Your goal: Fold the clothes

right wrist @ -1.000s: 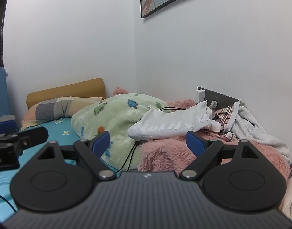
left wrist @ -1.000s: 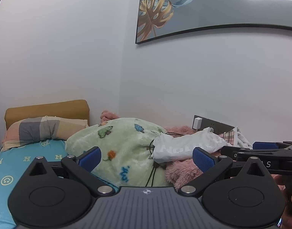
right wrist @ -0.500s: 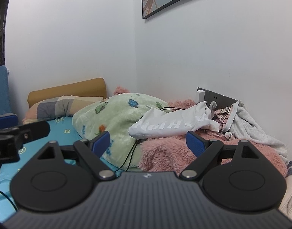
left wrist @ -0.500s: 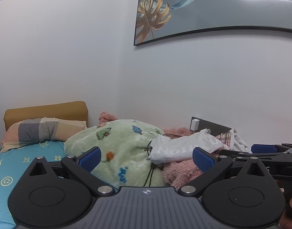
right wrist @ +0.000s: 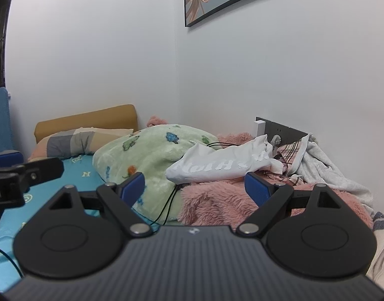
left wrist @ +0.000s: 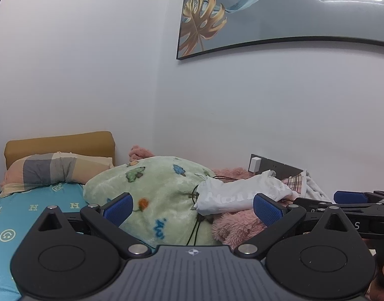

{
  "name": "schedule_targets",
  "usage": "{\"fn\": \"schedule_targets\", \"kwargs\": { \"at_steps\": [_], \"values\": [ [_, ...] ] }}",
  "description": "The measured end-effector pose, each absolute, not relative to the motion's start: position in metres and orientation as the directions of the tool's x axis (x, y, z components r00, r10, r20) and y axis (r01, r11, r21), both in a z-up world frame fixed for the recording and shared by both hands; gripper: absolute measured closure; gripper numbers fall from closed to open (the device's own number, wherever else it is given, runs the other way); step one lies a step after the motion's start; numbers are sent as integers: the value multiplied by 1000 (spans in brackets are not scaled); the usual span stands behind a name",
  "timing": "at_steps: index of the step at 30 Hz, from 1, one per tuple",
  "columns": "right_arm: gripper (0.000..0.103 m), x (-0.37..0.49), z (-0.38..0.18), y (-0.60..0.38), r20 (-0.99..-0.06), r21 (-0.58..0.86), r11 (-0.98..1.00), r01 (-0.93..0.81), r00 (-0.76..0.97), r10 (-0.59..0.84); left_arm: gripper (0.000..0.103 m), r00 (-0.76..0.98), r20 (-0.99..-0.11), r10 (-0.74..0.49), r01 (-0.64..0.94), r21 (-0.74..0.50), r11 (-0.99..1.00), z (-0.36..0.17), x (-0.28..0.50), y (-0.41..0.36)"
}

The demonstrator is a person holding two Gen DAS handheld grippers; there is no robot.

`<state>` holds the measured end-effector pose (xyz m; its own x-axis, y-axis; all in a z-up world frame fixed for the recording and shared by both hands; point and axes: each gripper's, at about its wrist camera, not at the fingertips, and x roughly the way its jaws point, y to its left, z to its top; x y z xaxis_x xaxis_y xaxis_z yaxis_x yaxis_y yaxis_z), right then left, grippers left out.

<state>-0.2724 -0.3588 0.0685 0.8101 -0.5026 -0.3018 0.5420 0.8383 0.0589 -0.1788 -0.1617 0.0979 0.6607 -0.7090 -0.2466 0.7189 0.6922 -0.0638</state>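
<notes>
A white T-shirt with pale lettering [left wrist: 239, 195] [right wrist: 217, 165] lies crumpled on a pink fluffy blanket [right wrist: 217, 198] and against a green fleece blanket [left wrist: 156, 188] [right wrist: 146, 153]. A plaid garment [right wrist: 291, 150] and a grey-white garment [right wrist: 324, 168] lie behind it by the wall. My left gripper [left wrist: 193, 209] is open and empty, held level above the bed. My right gripper [right wrist: 194, 188] is open and empty, a short way in front of the T-shirt. The right gripper shows at the right of the left wrist view [left wrist: 352, 200].
A blue patterned sheet [left wrist: 21, 215] covers the bed. A checked pillow [left wrist: 49, 170] lies against a tan headboard [left wrist: 59, 143]. Black cables [right wrist: 169, 200] run down over the green blanket. A wall socket panel [right wrist: 279, 131] is behind the clothes. A framed picture [left wrist: 279, 12] hangs above.
Both wrist views have tilted upward slightly, so the bed and clothes sit lower in frame. Both grippers stay open and empty.
</notes>
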Motion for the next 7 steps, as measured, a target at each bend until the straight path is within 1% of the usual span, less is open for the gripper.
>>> {"fn": "schedule_targets", "kwargs": {
  "at_steps": [7],
  "values": [
    [15, -272, 68, -357, -304, 61, 839, 541, 811, -501, 0, 655, -246, -714, 722, -76, 688, 98, -179, -160]
  ]
}}
